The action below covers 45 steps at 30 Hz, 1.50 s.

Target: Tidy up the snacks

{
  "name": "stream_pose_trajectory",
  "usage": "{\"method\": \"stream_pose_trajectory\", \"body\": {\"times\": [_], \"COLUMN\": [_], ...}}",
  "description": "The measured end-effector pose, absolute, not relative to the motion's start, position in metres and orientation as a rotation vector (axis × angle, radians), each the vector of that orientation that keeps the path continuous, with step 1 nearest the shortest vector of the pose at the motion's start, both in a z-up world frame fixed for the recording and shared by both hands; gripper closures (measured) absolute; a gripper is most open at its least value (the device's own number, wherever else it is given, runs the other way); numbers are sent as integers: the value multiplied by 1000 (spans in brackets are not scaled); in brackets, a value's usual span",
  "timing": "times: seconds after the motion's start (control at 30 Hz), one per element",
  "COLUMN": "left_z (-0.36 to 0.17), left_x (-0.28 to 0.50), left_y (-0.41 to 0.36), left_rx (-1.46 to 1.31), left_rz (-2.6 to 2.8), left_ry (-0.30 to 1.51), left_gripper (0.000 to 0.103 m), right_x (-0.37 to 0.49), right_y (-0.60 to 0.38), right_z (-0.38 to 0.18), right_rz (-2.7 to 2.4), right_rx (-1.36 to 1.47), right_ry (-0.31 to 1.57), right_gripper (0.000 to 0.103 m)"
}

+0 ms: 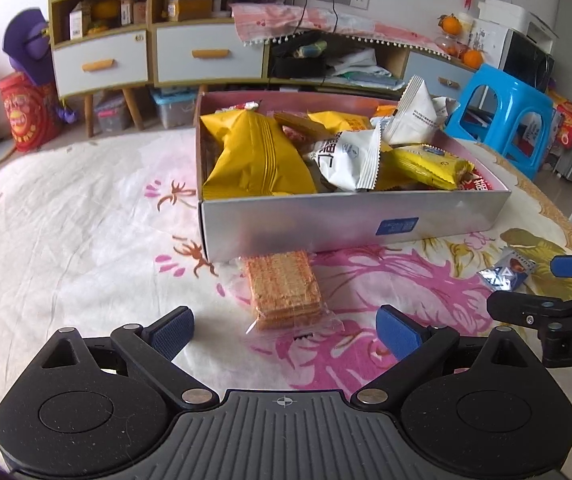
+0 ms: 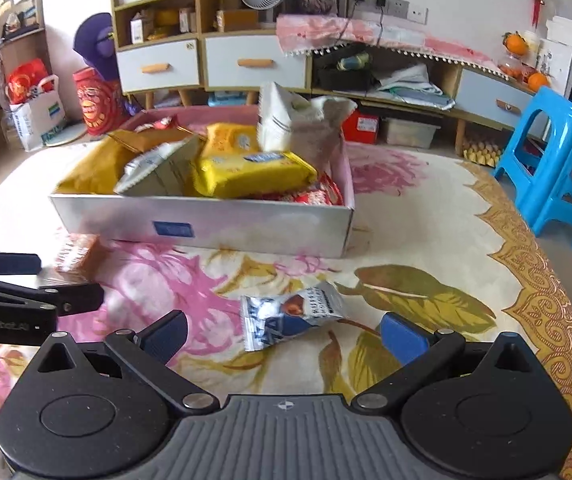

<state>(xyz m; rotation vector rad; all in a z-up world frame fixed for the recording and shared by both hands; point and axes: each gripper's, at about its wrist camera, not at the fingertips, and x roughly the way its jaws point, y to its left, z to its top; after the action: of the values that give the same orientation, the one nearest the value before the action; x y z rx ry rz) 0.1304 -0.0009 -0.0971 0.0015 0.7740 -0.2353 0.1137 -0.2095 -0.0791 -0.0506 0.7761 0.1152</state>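
Note:
A silver box (image 1: 326,228) full of yellow and white snack packs stands on the flowered cloth; it also shows in the right wrist view (image 2: 245,224). A clear pack of orange wafers (image 1: 283,288) lies just in front of it, between the open fingers of my left gripper (image 1: 286,334). A blue-and-silver chocolate packet (image 2: 286,316) lies on the cloth between the open fingers of my right gripper (image 2: 283,338). The packet also shows in the left wrist view (image 1: 506,272), and the wafers show blurred in the right wrist view (image 2: 79,256). Both grippers are empty.
A blue plastic stool (image 2: 558,160) stands at the table's right. Cabinets with drawers (image 1: 205,56) line the far wall. The flowered tablecloth (image 1: 65,240) stretches left of the box. Each gripper's black body shows at the edge of the other's view.

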Motion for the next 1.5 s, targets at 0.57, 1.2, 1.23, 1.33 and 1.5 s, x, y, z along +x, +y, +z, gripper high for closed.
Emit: {"method": "stream_pose_trajectory", "body": {"times": [0.57, 1.2, 1.23, 1.33, 1.5], "left_z": [-95, -92, -92, -91, -91], "left_x": [131, 126, 124, 121, 115], "left_y": [-7, 4, 4, 6, 9], "left_rx": [25, -10, -10, -16, -18], "left_rz": [-245, -226, -220, -217, -231], "left_ry": [735, 746, 745, 742, 743], "left_gripper": [21, 58, 58, 59, 59], "right_x": [124, 121, 121, 119, 118], "right_y": [-217, -212, -212, -211, -208], "right_z": [-92, -86, -86, -84, -82], "right_rz": [86, 161, 166, 182, 193], "right_rx": [-13, -49, -52, -56, -72], "right_ry": [818, 786, 783, 776, 771], "right_gripper": [8, 43, 46, 62, 92]}}
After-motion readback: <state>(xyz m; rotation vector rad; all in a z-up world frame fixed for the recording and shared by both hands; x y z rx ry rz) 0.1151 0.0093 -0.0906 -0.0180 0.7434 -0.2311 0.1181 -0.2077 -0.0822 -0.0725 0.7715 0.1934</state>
